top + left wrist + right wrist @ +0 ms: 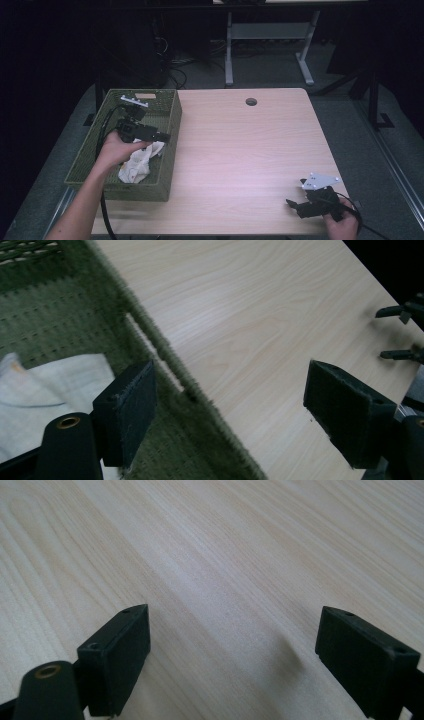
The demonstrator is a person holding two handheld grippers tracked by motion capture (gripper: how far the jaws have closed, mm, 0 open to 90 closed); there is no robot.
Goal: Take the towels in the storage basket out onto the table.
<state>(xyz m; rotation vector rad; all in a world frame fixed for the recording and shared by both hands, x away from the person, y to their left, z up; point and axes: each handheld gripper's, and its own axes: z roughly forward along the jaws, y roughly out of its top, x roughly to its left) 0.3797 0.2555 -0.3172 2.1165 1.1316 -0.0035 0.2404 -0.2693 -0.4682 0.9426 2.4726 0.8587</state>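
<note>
A green woven basket (pixel 145 192) stands on the left part of the wooden table (pixel 240 150). A crumpled white cloth (pixel 137 162) lies inside it. My left gripper (pixel 161 136) hovers open over the basket's right rim, just above the cloth and not touching it. In the left gripper view the wide jaws of the left gripper (pixel 230 385) straddle the basket rim (pixel 165 352), with the cloth (pixel 55 385) at lower left. My right gripper (pixel 296 196) is open and empty near the table's front right corner. In its own view the right gripper (pixel 232 625) hangs over bare wood (pixel 200 540).
A round cable hole (pixel 251 101) sits near the table's far edge. Behind the table stand the grey legs of another desk (pixel 229 50), with cables on the floor. The right gripper (pixel 405 332) appears far off in the left gripper view.
</note>
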